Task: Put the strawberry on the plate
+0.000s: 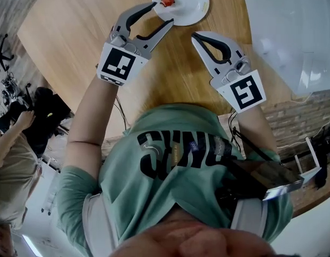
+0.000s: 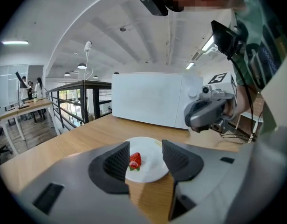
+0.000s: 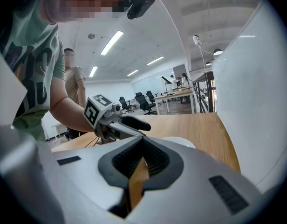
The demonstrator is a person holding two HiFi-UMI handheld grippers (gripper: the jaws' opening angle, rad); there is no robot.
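The red strawberry [image 1: 166,0] lies on the small white plate [image 1: 189,7] at the far side of the round wooden table. My left gripper [image 1: 162,13] hovers just short of the plate's near left rim, jaws wide open and empty. In the left gripper view the strawberry [image 2: 134,160] shows between the spread pads, resting on the plate [image 2: 153,169] and apart from them. My right gripper [image 1: 197,36] sits to the right of the plate, shut with nothing in it. In the right gripper view its pads [image 3: 155,157] meet, and the plate's rim [image 3: 183,142] peeks above them.
A large white box [image 1: 293,31] stands on the table's right side, close to the right gripper. The table's curved edge [image 1: 52,84] runs along the left. A seated person [image 1: 12,143] is off the table at the left. Cables [image 1: 119,108] hang by the near edge.
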